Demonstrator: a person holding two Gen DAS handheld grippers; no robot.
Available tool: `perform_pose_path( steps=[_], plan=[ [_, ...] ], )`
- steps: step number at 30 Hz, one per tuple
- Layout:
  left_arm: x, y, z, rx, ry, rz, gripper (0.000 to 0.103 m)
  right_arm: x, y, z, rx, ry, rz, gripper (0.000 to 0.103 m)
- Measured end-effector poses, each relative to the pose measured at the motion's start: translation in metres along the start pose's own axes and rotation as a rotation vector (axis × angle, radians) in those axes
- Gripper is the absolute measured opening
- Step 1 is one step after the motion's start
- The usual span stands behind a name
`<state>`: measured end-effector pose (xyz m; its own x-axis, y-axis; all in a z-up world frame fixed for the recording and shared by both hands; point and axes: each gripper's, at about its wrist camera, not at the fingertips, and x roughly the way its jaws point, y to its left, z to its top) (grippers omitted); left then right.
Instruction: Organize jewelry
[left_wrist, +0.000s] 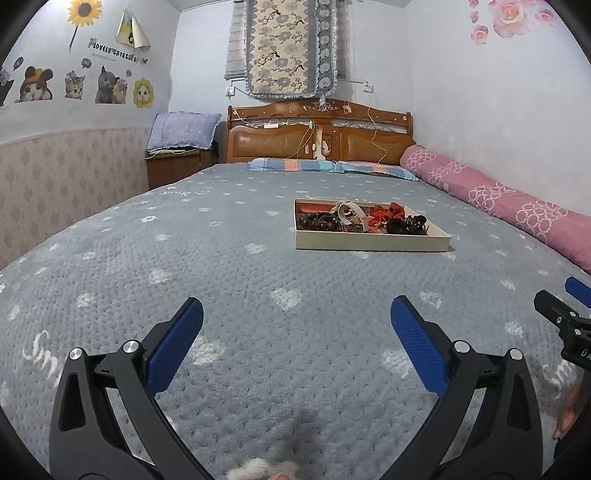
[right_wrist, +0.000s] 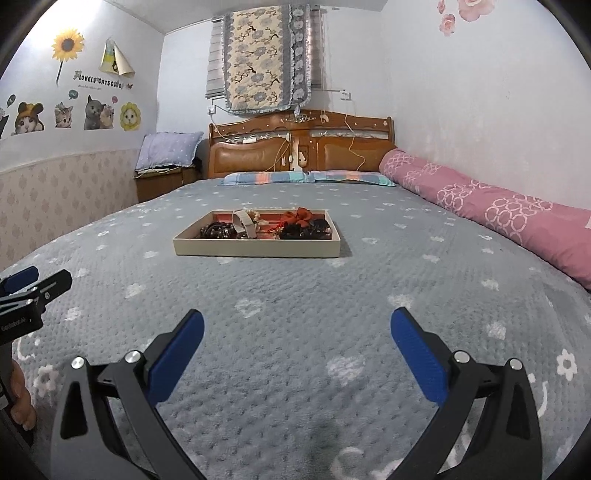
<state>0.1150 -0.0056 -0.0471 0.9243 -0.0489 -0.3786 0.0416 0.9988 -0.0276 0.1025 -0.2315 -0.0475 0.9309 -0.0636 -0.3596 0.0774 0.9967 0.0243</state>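
A shallow cream tray with a red lining lies on the grey bed ahead of both grippers. It holds a heap of jewelry and hair pieces: dark bead bracelets, a pale band, a red fabric scrunchie and black claw clips. My left gripper is open and empty, well short of the tray. My right gripper is open and empty too, its black finger showing at the left wrist view's right edge.
The grey flower-patterned bedspread spreads all around. A rolled pink quilt lies along the right wall. Striped pillows and a wooden headboard stand at the far end, a nightstand at far left.
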Motion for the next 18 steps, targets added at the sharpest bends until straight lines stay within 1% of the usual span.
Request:
perform_pose_path(
  steps=[8,18],
  plan=[
    [-0.0014,0.0007,-0.0008,0.0,-0.001,-0.001,0.098,-0.008,-0.0019,-0.001,0.009,-0.04,-0.012,0.099],
    [-0.003,-0.0055,-0.0003,0.026,-0.009,0.001,0.098,-0.0097,-0.005,-0.0002,0.027,-0.047,-0.013,0.099]
  ],
)
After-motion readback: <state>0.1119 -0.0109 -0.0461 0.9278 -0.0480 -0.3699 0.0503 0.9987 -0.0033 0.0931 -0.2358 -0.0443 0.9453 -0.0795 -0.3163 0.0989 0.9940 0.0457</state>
